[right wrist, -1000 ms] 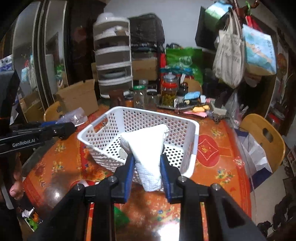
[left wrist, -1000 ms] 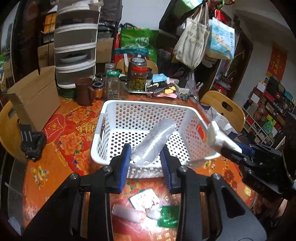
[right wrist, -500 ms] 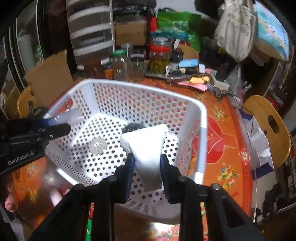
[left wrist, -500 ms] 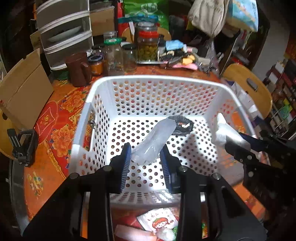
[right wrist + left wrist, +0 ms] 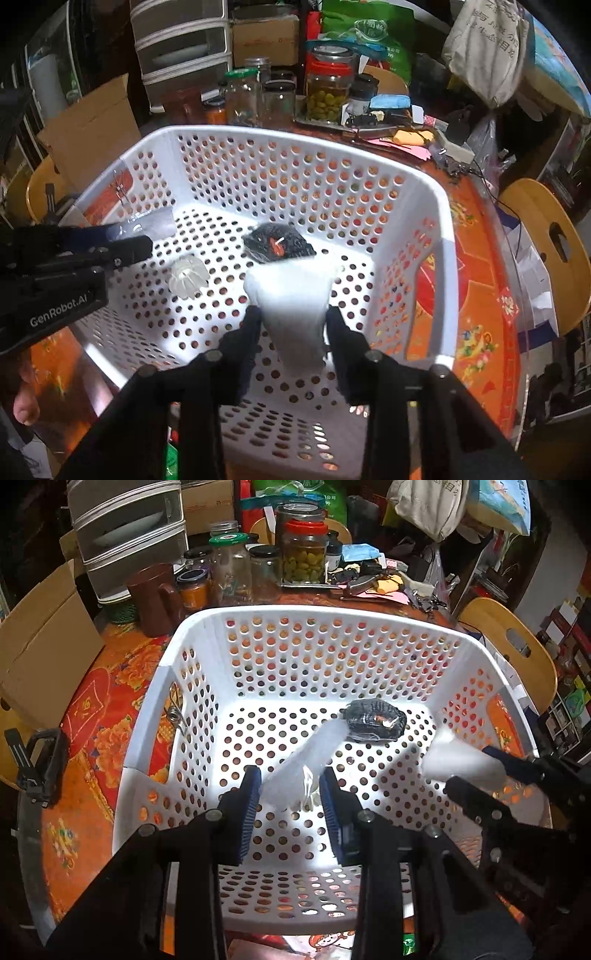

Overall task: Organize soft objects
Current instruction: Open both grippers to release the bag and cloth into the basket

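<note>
Left wrist view: the left gripper [image 5: 290, 797] is clamped on a clear plastic-wrapped roll [image 5: 308, 762], held over the interior of the white perforated basket [image 5: 325, 609]. A dark mesh bundle [image 5: 375, 720] lies on the basket floor just beyond the roll's far end. The right gripper [image 5: 476, 770] enters from the right, gripping a white cloth [image 5: 452, 757].

Right wrist view: the right gripper [image 5: 293, 321] is closed on the folded white cloth [image 5: 295, 295] inside the basket [image 5: 439, 206]. The dark bundle [image 5: 279, 243] sits just beyond the cloth. A small white pleated object [image 5: 188, 275] rests on the floor near the left gripper [image 5: 127, 240].
</note>
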{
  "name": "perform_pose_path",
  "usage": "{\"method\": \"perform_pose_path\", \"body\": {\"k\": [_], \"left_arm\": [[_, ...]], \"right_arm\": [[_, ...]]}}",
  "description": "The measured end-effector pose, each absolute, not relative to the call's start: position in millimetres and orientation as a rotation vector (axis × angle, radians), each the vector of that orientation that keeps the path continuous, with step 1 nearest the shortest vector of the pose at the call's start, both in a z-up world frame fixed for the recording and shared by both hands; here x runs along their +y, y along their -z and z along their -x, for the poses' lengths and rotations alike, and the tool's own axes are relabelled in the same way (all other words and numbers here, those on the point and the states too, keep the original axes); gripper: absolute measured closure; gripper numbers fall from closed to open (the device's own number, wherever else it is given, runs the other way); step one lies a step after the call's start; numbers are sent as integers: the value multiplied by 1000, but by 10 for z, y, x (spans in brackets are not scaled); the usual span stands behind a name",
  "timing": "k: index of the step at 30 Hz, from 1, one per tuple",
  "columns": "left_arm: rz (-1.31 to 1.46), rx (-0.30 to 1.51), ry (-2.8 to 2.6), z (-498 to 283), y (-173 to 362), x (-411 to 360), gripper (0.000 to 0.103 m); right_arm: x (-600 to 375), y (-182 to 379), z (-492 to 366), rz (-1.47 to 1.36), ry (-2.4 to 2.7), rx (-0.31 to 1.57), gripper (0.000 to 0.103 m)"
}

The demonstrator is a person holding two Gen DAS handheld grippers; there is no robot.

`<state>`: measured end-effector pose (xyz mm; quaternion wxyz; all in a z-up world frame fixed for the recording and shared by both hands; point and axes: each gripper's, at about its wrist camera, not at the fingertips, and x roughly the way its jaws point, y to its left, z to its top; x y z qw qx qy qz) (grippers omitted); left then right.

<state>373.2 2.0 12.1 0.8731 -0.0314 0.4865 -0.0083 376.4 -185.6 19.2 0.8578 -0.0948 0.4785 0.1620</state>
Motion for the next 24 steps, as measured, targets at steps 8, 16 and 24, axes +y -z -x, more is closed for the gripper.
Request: {"method": "perform_pose_path", "body": {"k": [8, 16, 24], "left_arm": [[72, 964, 34, -3595, -289, 37, 46], [25, 888, 50, -3318, -589, -44, 20], [-18, 843, 68, -2846, -835, -152, 19]], "right_arm": [[-1948, -329, -3715, 135, -348, 962, 39], [-2091, -525, -3534, 100, -360, 916, 21], [-2158, -686, -3271, 91, -372, 877, 4]]}}
